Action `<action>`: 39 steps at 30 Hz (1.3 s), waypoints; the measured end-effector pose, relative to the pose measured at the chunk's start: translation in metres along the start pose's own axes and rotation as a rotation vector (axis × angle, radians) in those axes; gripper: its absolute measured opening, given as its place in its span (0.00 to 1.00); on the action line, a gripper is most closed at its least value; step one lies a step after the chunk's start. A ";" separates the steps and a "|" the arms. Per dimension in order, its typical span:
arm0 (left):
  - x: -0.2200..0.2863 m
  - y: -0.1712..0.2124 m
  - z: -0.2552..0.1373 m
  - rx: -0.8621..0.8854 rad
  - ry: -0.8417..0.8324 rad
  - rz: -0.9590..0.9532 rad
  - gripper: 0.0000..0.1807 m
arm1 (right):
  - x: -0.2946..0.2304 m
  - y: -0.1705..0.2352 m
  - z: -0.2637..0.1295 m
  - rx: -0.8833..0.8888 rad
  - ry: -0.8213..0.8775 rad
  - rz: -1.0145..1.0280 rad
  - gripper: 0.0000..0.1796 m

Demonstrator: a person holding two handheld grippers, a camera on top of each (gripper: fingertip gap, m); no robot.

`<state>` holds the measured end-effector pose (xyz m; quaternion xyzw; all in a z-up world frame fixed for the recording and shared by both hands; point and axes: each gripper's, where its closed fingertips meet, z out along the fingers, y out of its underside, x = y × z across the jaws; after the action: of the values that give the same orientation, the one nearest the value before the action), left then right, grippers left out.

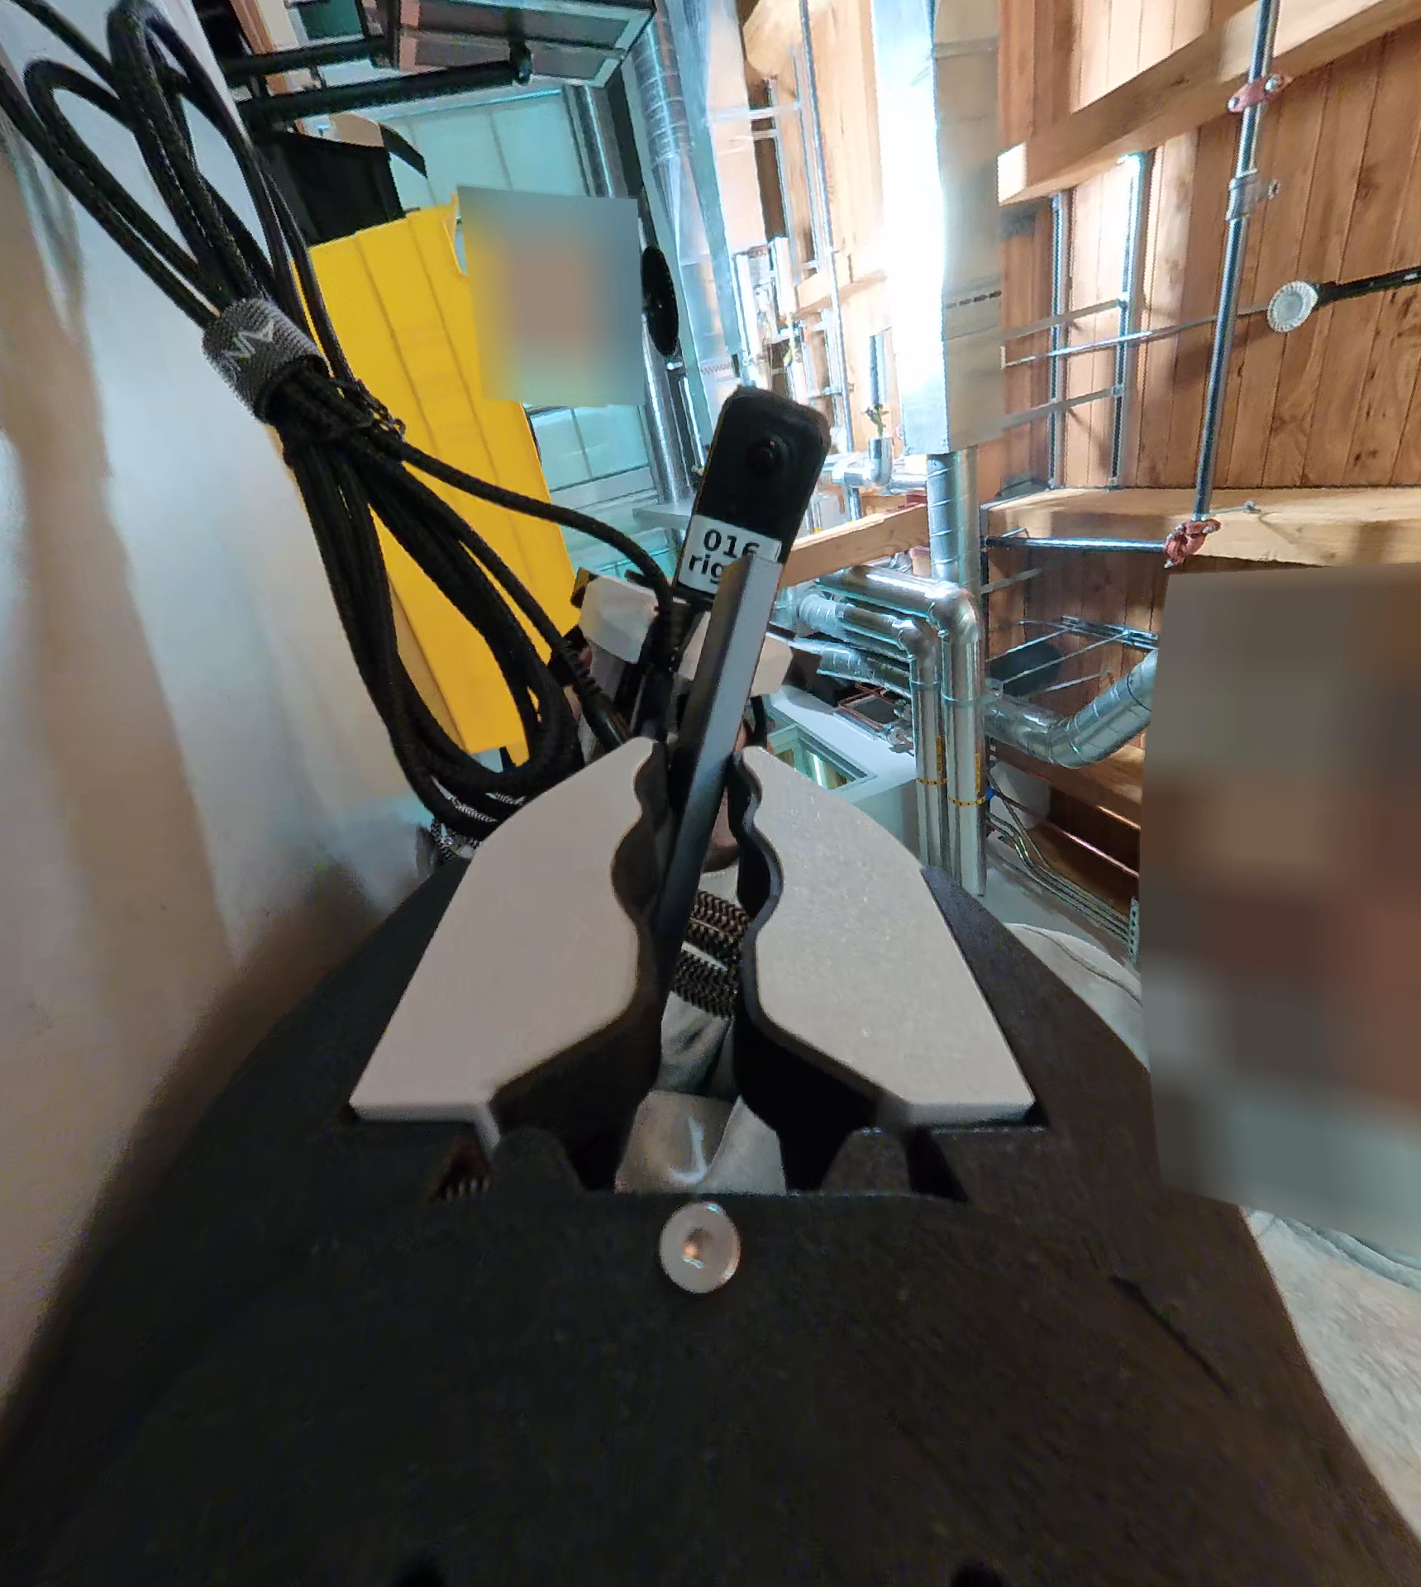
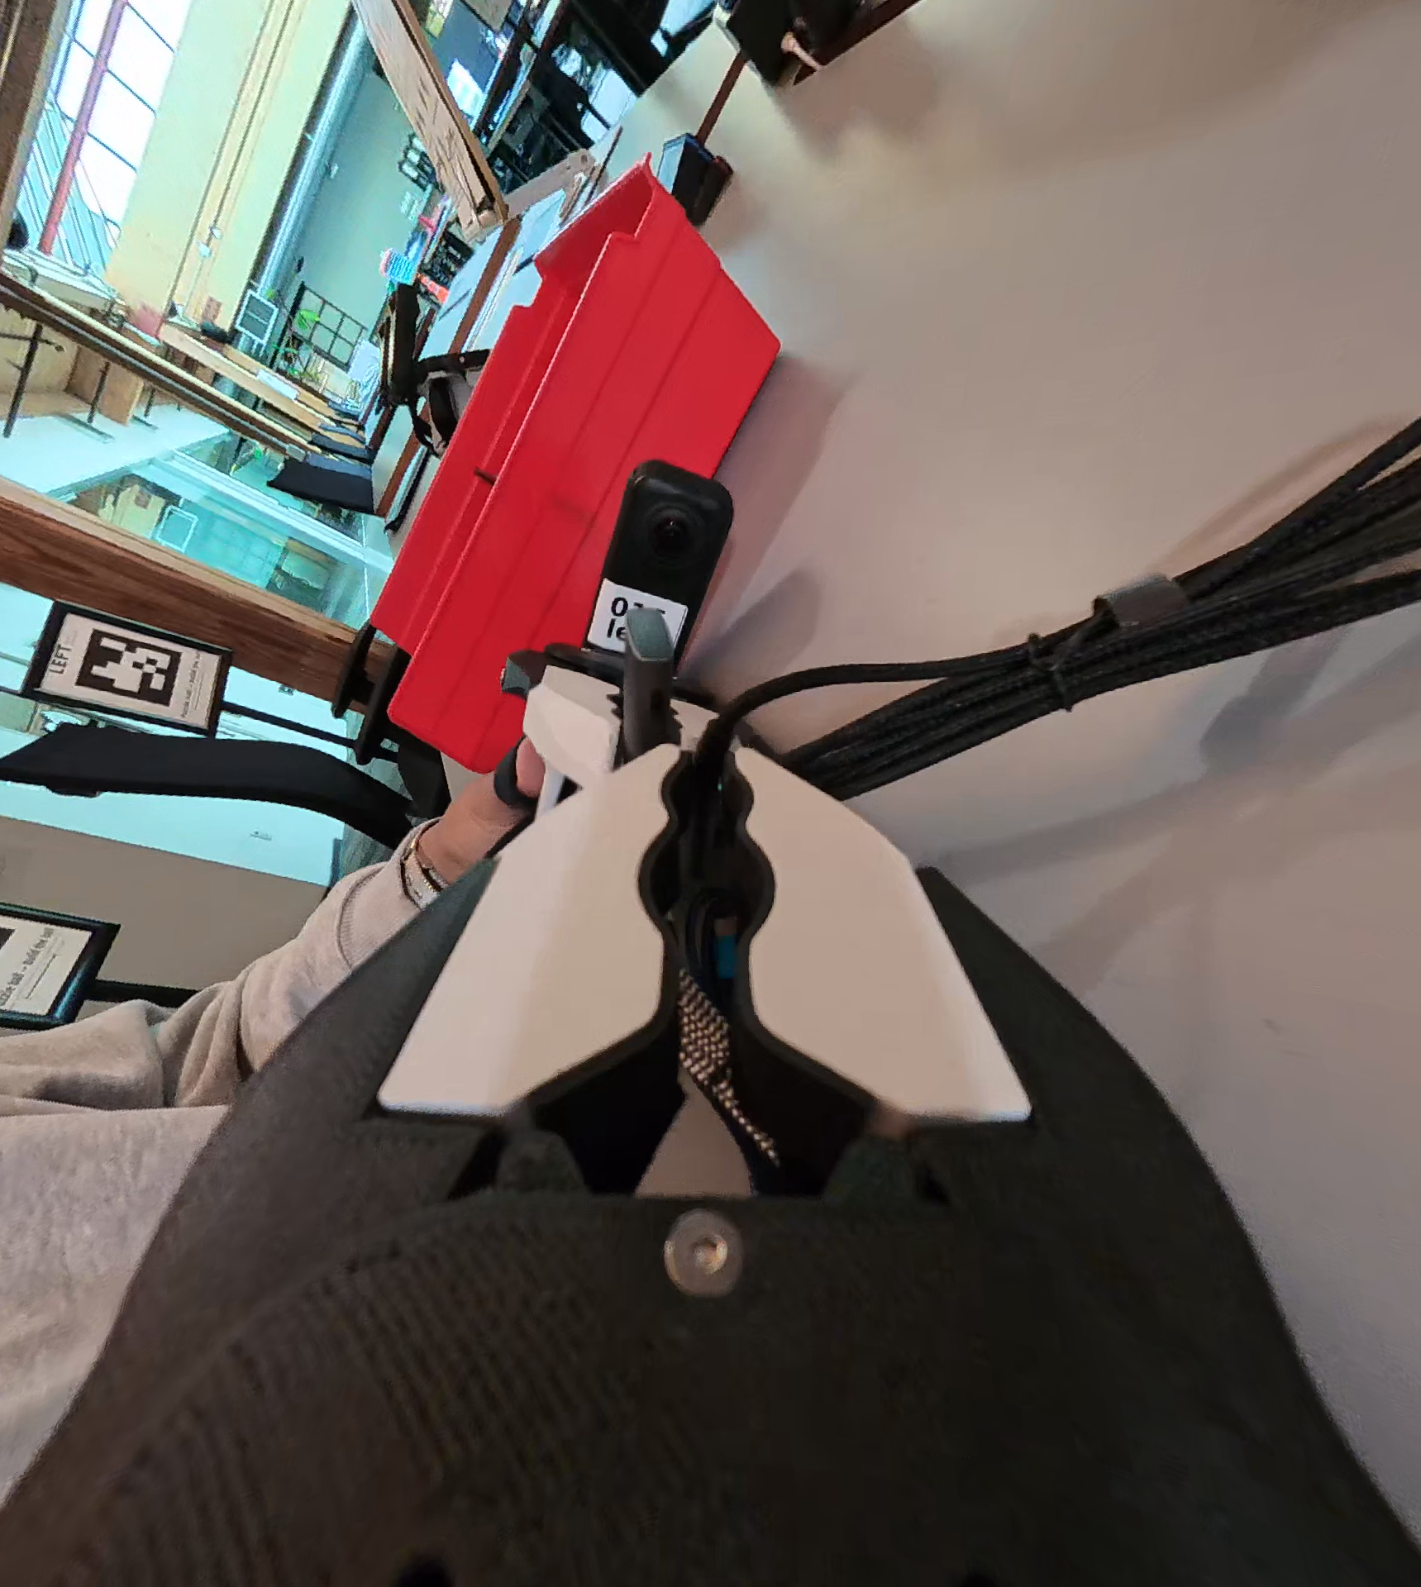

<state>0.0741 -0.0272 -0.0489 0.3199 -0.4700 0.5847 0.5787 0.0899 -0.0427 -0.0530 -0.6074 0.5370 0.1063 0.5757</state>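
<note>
Left wrist view
- Left gripper (image 1: 694, 824): its two pale fingers (image 1: 518, 936) are drawn close, a narrow gap between them. A dark flat blade, which looks to be a fingertip of the other gripper seen edge-on, runs up through the gap; I cannot tell whether the pads press on it.
- Braided cable end (image 1: 711, 953): a black-and-white woven stretch sits low between the fingers, touching or nearly touching them.
- Black cable bundle (image 1: 329, 481): long loops cinched by a grey strap (image 1: 256, 352), lying on the white tabletop (image 1: 88, 687) just beside the gripper.
- Yellow bin (image 1: 432, 412): behind the bundle.
- Right gripper's camera (image 1: 762, 481): black, upright, white sticker below it.

Right wrist view
- Right gripper (image 2: 707, 799): fingers nearly together, closed about a thin black cord (image 2: 784, 687) that leads to the bundle (image 2: 1205, 635).
- Woven cable section (image 2: 711, 1048): lies in the throat behind the pads.
- Left gripper (image 2: 595, 721): tip to tip with this one, a hand (image 2: 483, 807) behind it.
- Red bin (image 2: 586, 429): on the tabletop beyond.

Handling (judged)
- Cable: light, limp, braid gives fair friction; best pinched near the stiffer end piece.
</note>
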 end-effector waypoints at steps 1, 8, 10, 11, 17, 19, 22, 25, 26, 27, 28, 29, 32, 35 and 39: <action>0.000 -0.002 -0.001 0.013 -0.004 0.005 0.07 | 0.001 0.000 0.001 0.010 0.010 -0.005 0.04; -0.003 -0.010 -0.004 0.083 -0.038 0.034 0.07 | 0.001 0.007 0.013 0.039 0.065 -0.012 0.04; -0.003 -0.010 -0.004 0.085 -0.042 0.038 0.07 | 0.004 0.009 0.015 0.040 0.086 -0.016 0.04; -0.003 -0.010 -0.004 0.086 -0.043 0.039 0.07 | 0.004 0.009 0.015 0.043 0.088 -0.014 0.04; -0.005 -0.013 -0.005 0.105 -0.066 0.059 0.07 | 0.004 0.004 0.014 0.098 0.074 0.033 0.03; -0.005 -0.013 -0.005 0.110 -0.069 0.062 0.07 | 0.002 0.005 0.014 0.095 0.064 0.043 0.03; -0.005 -0.013 -0.005 0.112 -0.072 0.065 0.07 | 0.002 0.004 0.014 0.103 0.071 0.039 0.04; -0.006 -0.013 -0.005 0.111 -0.078 0.070 0.07 | 0.003 0.005 0.016 0.108 0.072 0.052 0.04; -0.006 -0.013 -0.005 0.110 -0.081 0.071 0.07 | 0.004 0.005 0.016 0.116 0.074 0.056 0.04; -0.006 -0.013 -0.005 0.110 -0.083 0.072 0.07 | 0.004 0.005 0.016 0.123 0.076 0.061 0.04; -0.007 -0.014 -0.005 0.111 -0.085 0.073 0.07 | 0.004 0.005 0.017 0.129 0.077 0.067 0.04; -0.007 -0.014 -0.005 0.113 -0.087 0.074 0.07 | 0.005 0.005 0.017 0.134 0.078 0.074 0.04; -0.007 -0.014 -0.005 0.116 -0.095 0.083 0.07 | 0.005 0.004 0.018 0.142 0.080 0.094 0.04; -0.008 -0.014 -0.005 0.120 -0.101 0.088 0.06 | 0.004 0.005 0.019 0.148 0.081 0.098 0.04; -0.007 -0.015 -0.005 0.124 -0.095 0.083 0.07 | 0.000 0.006 0.021 0.134 0.046 0.092 0.08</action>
<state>0.0906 -0.0269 -0.0545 0.3627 -0.4727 0.6202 0.5103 0.0957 -0.0242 -0.0634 -0.5444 0.5833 0.0822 0.5972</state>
